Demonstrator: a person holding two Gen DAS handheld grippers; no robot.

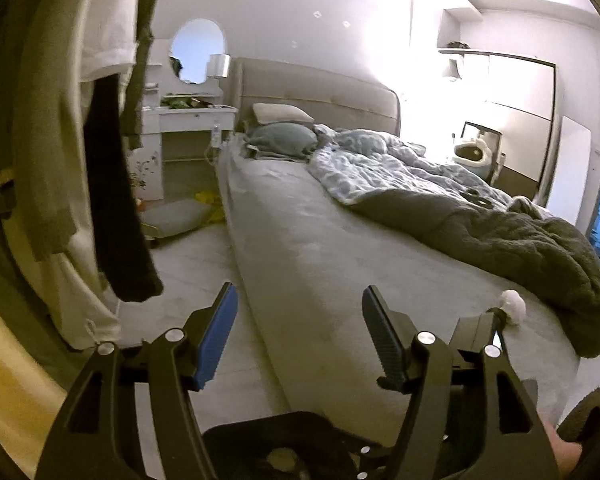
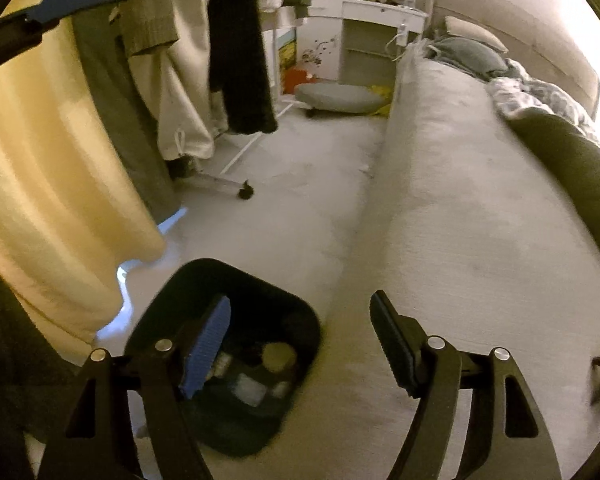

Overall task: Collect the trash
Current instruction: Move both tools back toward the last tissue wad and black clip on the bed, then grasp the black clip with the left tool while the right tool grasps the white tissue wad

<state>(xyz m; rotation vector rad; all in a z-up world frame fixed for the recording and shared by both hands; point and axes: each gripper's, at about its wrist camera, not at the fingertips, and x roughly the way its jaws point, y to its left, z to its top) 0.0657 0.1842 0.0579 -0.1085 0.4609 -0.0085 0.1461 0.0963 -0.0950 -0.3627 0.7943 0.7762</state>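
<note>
Both jaws apart, empty: left gripper [image 1: 298, 320], right gripper [image 2: 300, 328]. Bin [image 2: 172, 292] at 7 o'clock; mattress edge [image 2: 376, 184] toward 1; open floor [image 2: 300, 168] at 12.

Left tongs [image 1: 296, 316] — black arms, silver screws; one blue pad, one black.

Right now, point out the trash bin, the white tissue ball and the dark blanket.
trash bin [image 2: 300, 312]: right wrist view, far right rim.
white tissue ball [image 1: 513, 305]: left wrist view, its middle.
dark blanket [image 1: 540, 248]: left wrist view, top surface.

Bin [image 2: 300, 320] on floor [image 2: 292, 184] w/ trash.
</note>
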